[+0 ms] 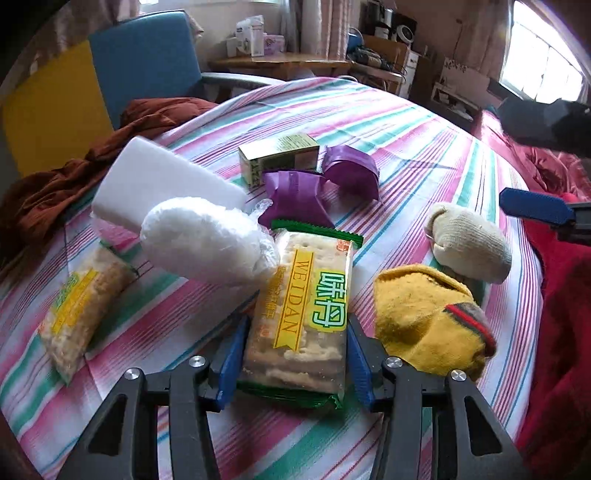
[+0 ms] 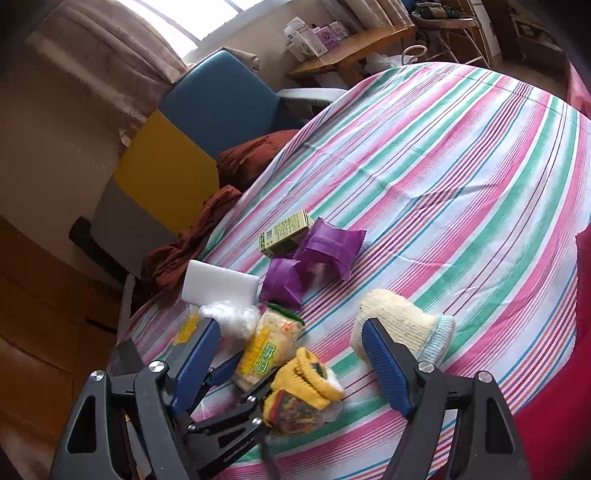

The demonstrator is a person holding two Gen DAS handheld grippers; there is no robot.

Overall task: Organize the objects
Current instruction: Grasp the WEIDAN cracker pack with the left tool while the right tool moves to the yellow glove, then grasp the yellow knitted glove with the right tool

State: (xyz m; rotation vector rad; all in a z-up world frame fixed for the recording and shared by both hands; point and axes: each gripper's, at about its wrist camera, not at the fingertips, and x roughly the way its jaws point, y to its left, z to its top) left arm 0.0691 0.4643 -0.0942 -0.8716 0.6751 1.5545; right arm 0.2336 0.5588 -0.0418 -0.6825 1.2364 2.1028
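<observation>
The left gripper has its jaws clamped on the near end of the cracker packet, which lies on the striped bed near its near edge; lift it straight up to clear the white bundle touching it and the yellow sock beside. The right gripper hovers with jaws wide apart above the cream sock

Daylight is streaming through a window at the upper right of the left view. A blue chair is standing upper left, beside a yellow panel. A wooden desk is sitting at top centre, curtains hanging behind it.
</observation>
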